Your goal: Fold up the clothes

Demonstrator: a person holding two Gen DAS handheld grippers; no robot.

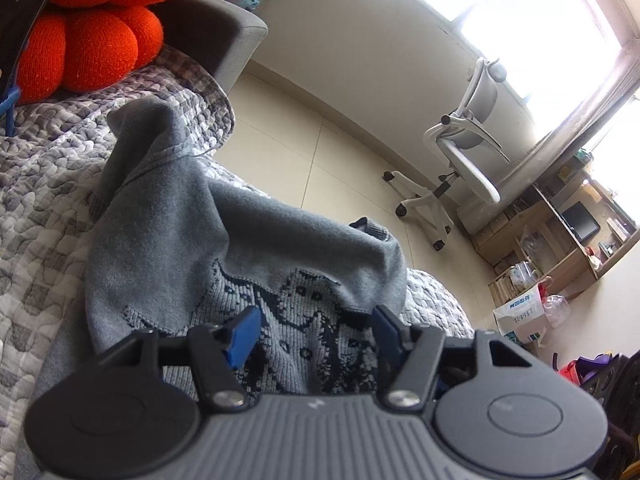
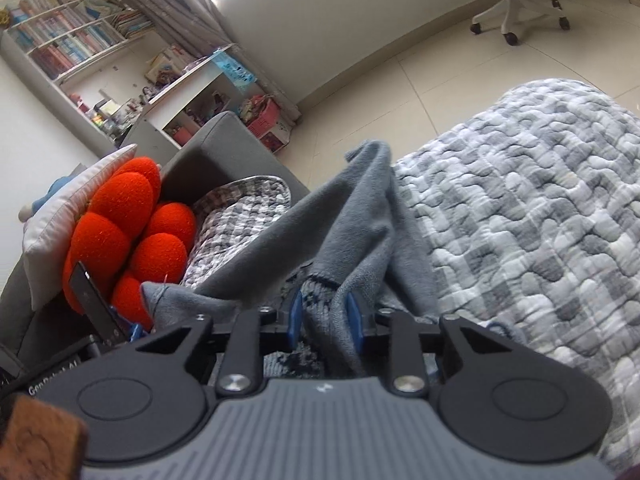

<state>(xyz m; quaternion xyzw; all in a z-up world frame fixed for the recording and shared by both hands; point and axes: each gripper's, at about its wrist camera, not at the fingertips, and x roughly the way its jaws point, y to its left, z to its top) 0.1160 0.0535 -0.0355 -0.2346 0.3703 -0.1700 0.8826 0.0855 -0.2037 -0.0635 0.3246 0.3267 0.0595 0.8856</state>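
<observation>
Blue pads of the right claw (image 2: 325,316) pinch a bunched fold of the grey sweater (image 2: 344,216), which lies rumpled on the quilted sofa cover (image 2: 540,208). The left claw (image 1: 316,328) stands spread over its patterned knit (touching nothing). Gripping several layers could drag the fold crooked.

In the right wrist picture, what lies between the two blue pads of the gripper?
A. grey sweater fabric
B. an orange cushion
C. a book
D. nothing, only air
A: a bunched fold of the grey sweater runs down between the blue pads of the right gripper, while the orange cushion sits off to the left.
</observation>
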